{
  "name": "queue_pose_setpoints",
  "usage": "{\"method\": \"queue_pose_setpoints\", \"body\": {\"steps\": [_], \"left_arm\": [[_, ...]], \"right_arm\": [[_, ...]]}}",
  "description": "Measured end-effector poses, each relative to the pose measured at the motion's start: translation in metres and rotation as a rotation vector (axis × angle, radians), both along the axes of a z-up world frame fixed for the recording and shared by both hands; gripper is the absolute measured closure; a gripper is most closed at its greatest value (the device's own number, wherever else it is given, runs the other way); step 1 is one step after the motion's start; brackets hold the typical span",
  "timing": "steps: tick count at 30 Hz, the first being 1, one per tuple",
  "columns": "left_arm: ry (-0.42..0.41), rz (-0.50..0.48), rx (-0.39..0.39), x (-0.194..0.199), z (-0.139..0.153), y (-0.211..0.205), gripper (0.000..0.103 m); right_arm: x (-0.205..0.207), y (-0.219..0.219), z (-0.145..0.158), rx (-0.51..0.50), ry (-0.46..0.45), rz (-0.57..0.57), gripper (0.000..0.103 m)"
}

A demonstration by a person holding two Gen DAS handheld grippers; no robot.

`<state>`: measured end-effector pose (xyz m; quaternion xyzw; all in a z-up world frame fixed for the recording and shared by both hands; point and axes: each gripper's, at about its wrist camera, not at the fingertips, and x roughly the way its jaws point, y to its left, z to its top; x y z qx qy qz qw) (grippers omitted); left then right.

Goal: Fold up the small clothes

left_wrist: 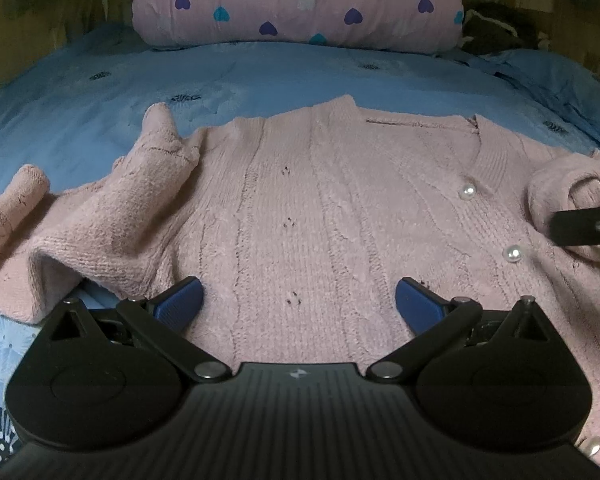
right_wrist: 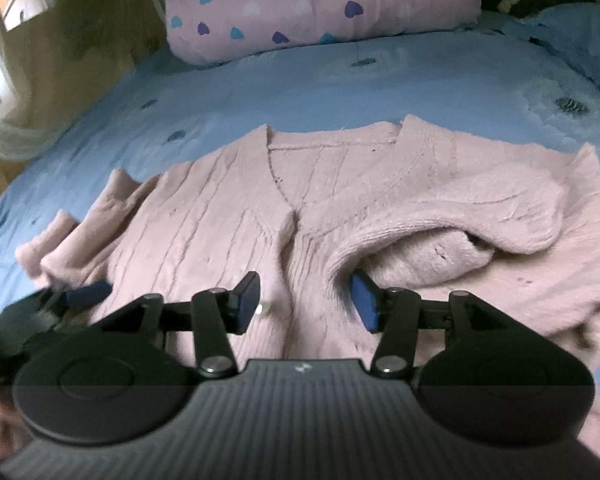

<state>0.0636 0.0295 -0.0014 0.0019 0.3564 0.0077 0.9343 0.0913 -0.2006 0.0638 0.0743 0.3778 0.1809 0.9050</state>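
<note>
A pink knitted cardigan (left_wrist: 320,200) with pearl buttons (left_wrist: 513,254) is laid front-up across a blue bedspread (left_wrist: 260,72), its collar toward twelve o'clock, where a pink heart-patterned pillow (left_wrist: 300,0) is propped. The left gripper (left_wrist: 299,300) is held over the cardigan's lower body at six o'clock with its jaws spread wide and nothing between them. The right gripper (right_wrist: 306,300) is likewise parted over the button band, and the sleeve cuff (right_wrist: 420,248) at two o'clock is seen folded across the chest, touching the right fingertip (right_wrist: 364,300).
</note>
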Motion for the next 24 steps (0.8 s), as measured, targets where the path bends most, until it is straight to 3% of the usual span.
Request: {"method": "queue_pose_setpoints", "body": {"steps": [6, 9, 13, 17, 22, 24], "left_arm": [[0.014, -0.021, 0.018, 0.004, 0.001, -0.001, 0.0], [0.035, -0.044, 0.057, 0.008, 0.005, -0.004, 0.0], [0.059, -0.056, 0.12, 0.011, 0.017, -0.012, 0.0], [0.013, -0.091, 0.172, 0.008, 0.043, -0.033, 0.0], [-0.032, -0.212, 0.229, 0.006, 0.072, -0.078, 0.0], [-0.032, -0.242, 0.23, 0.007, 0.077, -0.098, 0.0]], "right_arm": [[-0.032, -0.02, 0.019, -0.034, -0.014, 0.016, 0.051], [-0.032, -0.032, 0.022, -0.091, 0.032, -0.002, 0.051], [-0.032, -0.055, 0.029, -0.106, 0.004, -0.066, 0.051], [-0.032, -0.085, 0.036, 0.041, -0.033, -0.081, 0.051], [-0.034, -0.117, 0.045, 0.147, -0.093, -0.138, 0.051], [-0.03, -0.133, 0.036, 0.214, -0.073, -0.179, 0.05]]}}
